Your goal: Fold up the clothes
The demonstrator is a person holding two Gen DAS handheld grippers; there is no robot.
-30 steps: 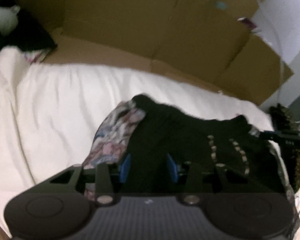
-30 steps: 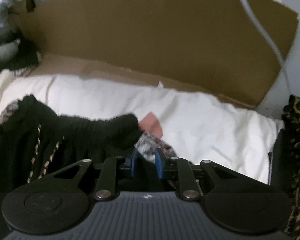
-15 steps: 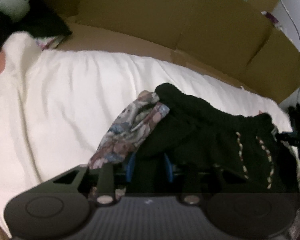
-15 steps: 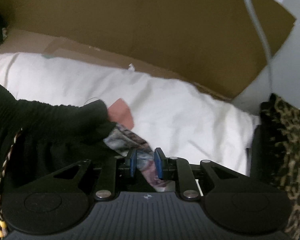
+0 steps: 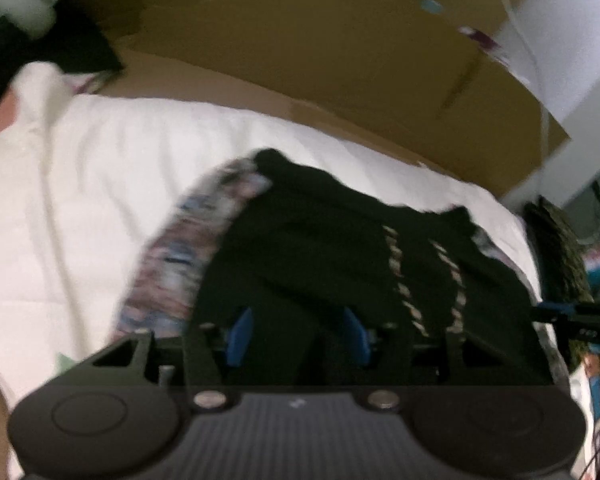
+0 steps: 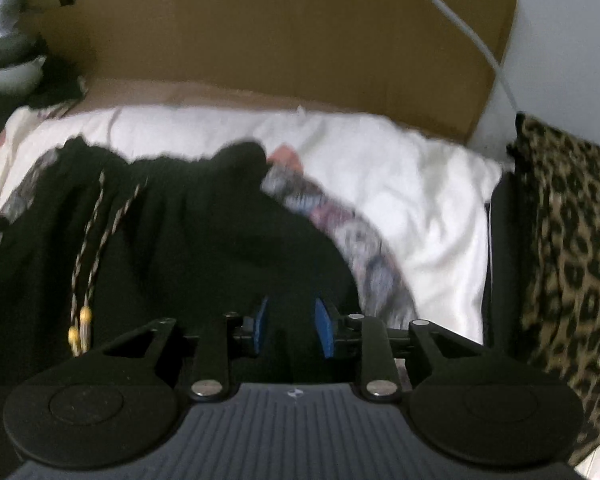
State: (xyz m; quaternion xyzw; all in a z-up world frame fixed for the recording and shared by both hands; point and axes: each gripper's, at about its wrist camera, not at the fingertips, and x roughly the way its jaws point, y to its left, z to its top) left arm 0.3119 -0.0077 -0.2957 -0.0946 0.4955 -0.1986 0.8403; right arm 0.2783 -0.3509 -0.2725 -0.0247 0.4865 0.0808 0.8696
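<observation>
Shorts point(image 5: 320, 240), black with a braided drawstring point(image 5: 396, 256), lie spread on the white sheet point(image 5: 100, 184), filling the lower middle of both views. A floral fabric point(image 5: 188, 248) shows along their edge at 9 o'clock in the left view and at 2 o'clock in the right view point(image 6: 360, 248). The left gripper point(image 5: 296, 334) has its blue pads point(image 5: 238, 336) set wide apart, with black cloth lying between them; both views are blurred and I cannot tell whether the pads press it. The right gripper point(image 6: 292, 326) has its pads point(image 6: 323, 326) closer together, also with black cloth between them, and whether it is grasped I cannot tell. Cardboard point(image 6: 260, 40) stands behind the sheet at 12 o'clock. A leopard-print cushion point(image 6: 572, 240) sits at 3 o'clock in the right view. The drawstring ends carry yellow beads point(image 6: 85, 314).
</observation>
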